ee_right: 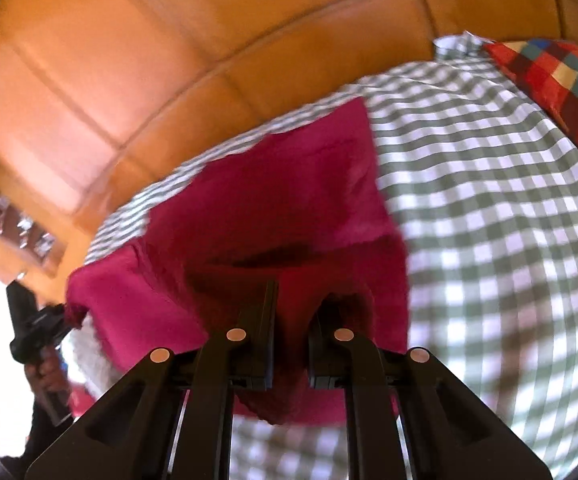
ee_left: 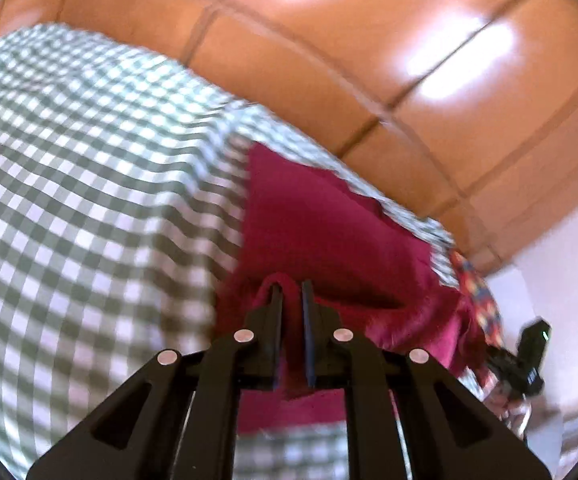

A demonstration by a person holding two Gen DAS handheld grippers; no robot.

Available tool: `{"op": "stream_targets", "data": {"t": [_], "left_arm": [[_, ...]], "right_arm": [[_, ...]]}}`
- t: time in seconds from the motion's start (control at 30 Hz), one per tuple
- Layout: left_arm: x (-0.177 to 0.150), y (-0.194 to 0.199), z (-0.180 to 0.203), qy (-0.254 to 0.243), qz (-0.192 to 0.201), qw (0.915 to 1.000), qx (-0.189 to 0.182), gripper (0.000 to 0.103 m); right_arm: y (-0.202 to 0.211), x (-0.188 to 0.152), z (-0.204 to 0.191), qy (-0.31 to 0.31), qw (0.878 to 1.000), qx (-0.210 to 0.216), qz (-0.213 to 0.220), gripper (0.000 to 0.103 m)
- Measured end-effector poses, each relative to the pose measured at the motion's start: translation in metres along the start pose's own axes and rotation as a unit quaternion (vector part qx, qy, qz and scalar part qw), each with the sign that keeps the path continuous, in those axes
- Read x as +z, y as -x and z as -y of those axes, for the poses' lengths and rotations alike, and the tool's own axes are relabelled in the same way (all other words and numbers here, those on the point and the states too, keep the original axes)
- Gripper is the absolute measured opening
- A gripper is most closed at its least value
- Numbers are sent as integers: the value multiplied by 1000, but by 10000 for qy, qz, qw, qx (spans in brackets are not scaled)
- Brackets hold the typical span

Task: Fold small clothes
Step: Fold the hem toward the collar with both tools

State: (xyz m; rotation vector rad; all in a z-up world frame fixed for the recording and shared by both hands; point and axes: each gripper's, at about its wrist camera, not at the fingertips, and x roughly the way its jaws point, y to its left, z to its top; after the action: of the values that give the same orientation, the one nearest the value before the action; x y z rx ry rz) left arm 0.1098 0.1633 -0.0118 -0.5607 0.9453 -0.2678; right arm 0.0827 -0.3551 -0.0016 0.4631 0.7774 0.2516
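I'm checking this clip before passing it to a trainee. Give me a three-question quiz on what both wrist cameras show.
1. True or false: the left gripper and the right gripper each pinch the soft magenta cloth garment.
2. What lies under the garment? A) green-and-white checked sheet B) bare wooden table C) grey carpet
3. Fill in: the multicoloured checked cushion lies toward the sheet's far ____ corner in the right wrist view.

Key: 1 true; 2 A; 3 right.

Both wrist views look down close along their fingers, facing the far headboard [ee_left: 369,60]; both share the red cloth [ee_left: 321,216] and checked sheet [ee_right: 489,184]
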Motion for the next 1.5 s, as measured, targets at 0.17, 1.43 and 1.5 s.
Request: {"op": "stream_targets", "data": {"t": [0.17, 1.43, 1.5], "left_arm": [[23, -32, -34, 876, -106, 9954, 369, 36], [-158, 41, -2, -1637, -1150, 9784, 514, 10], [-160, 46, -7, -1567, -1148, 9794, 545, 14]], "right_arm": [[-28, 6, 11, -243, 9994, -44, -250, 28], [51, -149, -3, 1434, 9844, -590, -836, 26], [54, -151, -4, 1441, 9833, -605, -933, 31]]}}
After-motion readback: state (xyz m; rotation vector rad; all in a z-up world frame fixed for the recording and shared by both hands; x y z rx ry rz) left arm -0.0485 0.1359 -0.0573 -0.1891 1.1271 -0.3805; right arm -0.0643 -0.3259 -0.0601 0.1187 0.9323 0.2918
